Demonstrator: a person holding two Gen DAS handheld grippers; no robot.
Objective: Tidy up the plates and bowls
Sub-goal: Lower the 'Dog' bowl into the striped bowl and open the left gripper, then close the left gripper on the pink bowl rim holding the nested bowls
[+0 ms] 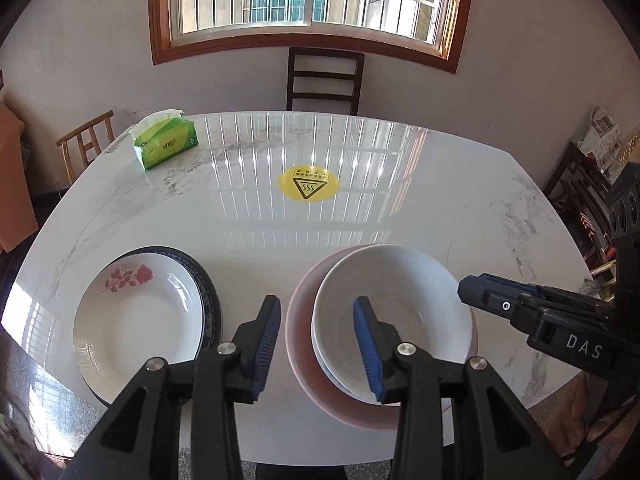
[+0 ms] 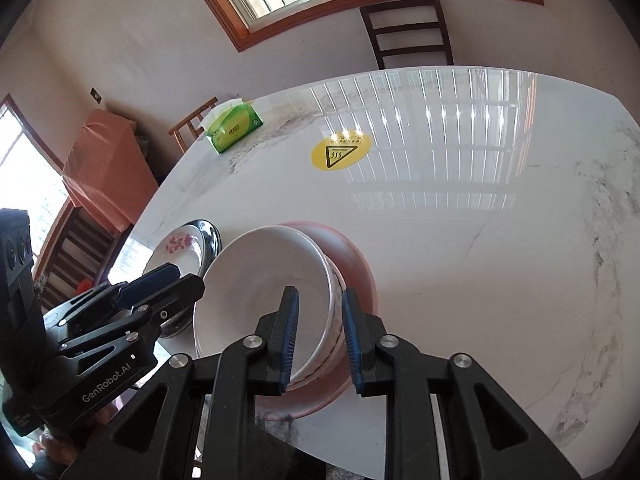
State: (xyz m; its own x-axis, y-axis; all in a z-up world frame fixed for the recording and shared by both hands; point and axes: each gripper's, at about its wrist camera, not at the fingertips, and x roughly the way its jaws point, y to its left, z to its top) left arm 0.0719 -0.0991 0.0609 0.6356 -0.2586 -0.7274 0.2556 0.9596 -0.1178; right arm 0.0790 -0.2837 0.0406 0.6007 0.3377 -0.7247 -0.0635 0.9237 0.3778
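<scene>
The right gripper [image 2: 318, 338] has its two blue-padded fingers [image 2: 289, 332] set on both sides of the near wall of the white bowl [image 2: 260, 280], one finger inside and one outside; if the pads really press the wall, I cannot tell. The left gripper [image 1: 316, 344] has its fingers [image 1: 266, 340] spread apart with nothing between them; its right finger is above the inside of the white bowl [image 1: 384, 296], and its left finger is over the bare table [image 1: 256, 248] between the two stacks. The white bowl sits in a stack of bowls inside the pink bowl [image 1: 304, 344], at the near edge of the table. To the left, near it but apart, the rose plate [image 1: 136, 312] lies on top of a dark-rimmed plate [image 1: 208, 280]. Farther away there are a yellow warning sticker [image 1: 308, 186] in the middle of the table and a green tissue pack [image 1: 166, 142] close to the far left edge.
</scene>
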